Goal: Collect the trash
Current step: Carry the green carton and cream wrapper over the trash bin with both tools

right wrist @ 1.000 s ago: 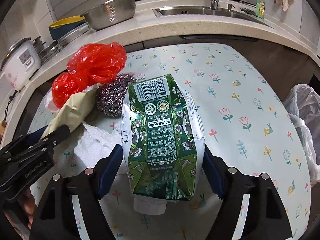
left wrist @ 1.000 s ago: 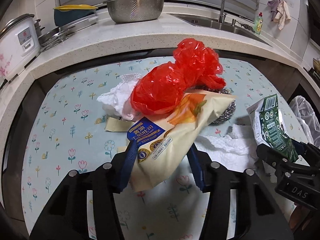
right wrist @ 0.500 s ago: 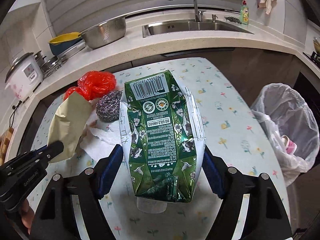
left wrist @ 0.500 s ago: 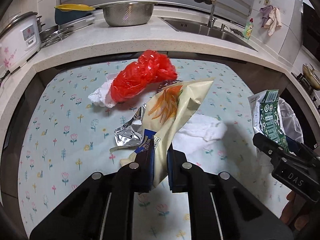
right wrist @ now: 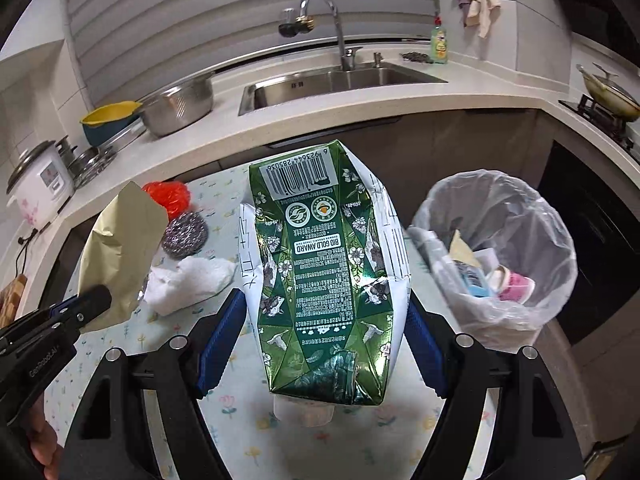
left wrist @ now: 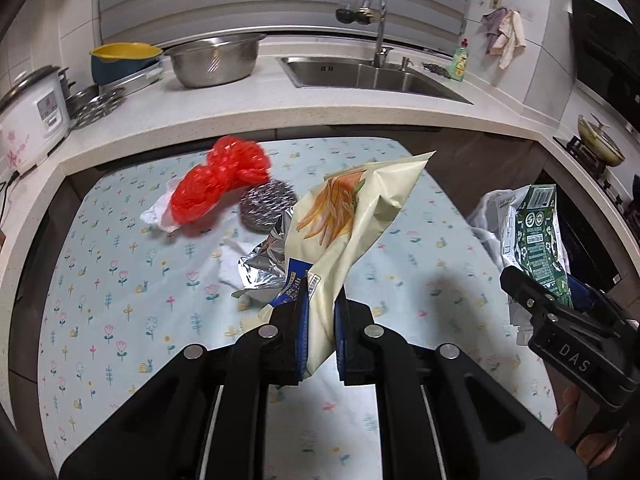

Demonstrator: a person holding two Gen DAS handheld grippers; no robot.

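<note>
My left gripper point(left wrist: 320, 316) pinches a cream crinkled snack wrapper point(left wrist: 348, 216), lifted clear of the desk. My right gripper point(right wrist: 324, 340) clamps a green foil pouch point(right wrist: 320, 272), aimed toward the plastic-lined bin point(right wrist: 496, 248) at right for dropping.

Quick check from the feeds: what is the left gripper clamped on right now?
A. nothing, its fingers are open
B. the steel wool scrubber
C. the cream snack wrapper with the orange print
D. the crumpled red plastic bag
C: the left gripper has its blue-padded fingers pinched on the cream snack wrapper with the orange print, while the crumpled red plastic bag and the steel wool scrubber lie on the table.
</note>
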